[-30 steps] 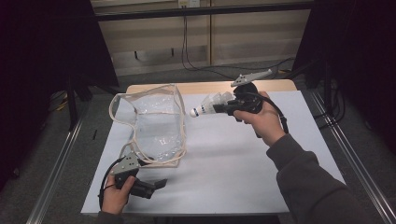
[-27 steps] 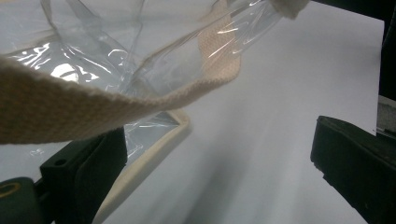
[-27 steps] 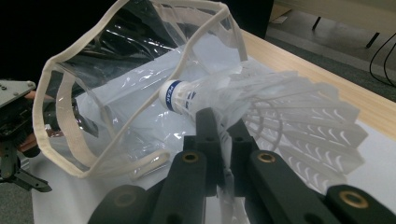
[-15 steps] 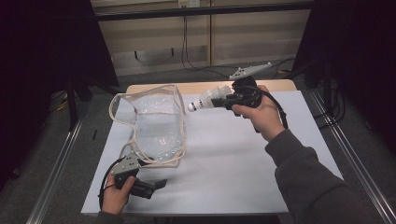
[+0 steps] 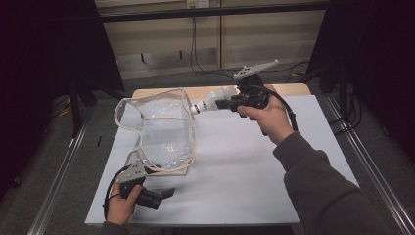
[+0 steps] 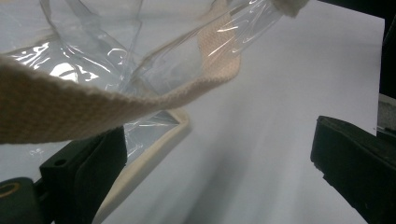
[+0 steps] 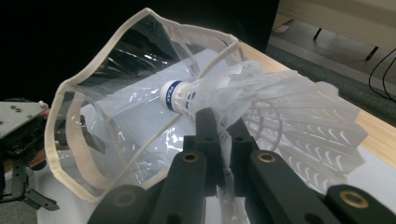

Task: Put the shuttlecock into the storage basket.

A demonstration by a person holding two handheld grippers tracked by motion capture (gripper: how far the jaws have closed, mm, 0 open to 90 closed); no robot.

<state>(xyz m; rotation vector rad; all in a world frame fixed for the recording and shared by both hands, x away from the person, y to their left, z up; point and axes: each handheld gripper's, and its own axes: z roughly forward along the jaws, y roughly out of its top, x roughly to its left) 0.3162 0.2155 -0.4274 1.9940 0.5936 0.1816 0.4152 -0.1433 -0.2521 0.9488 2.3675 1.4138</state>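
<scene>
A white feather shuttlecock (image 5: 210, 102) (image 7: 261, 107) with a blue-banded cork is pinched at its skirt by my right gripper (image 5: 222, 104) (image 7: 219, 121), which is shut on it. It hangs in the air with the cork pointing at the open mouth of a clear plastic bag (image 5: 161, 132) (image 7: 107, 107) with cream trim, just short of the rim. My left gripper (image 5: 164, 194) (image 6: 219, 158) rests low at the bag's near corner. Its jaws stand wide apart, and the bag's cream strap (image 6: 93, 100) drapes across above one of them.
A white sheet (image 5: 244, 166) covers the table, with a wooden edge (image 5: 293, 89) bare at the far side. Metal rails (image 5: 364, 161) run along both sides. Dark curtains and cables stand behind.
My right gripper has lifted the shuttlecock and carried it a little left, closer to the bag's mouth. The left hand and the bag have stayed put.
</scene>
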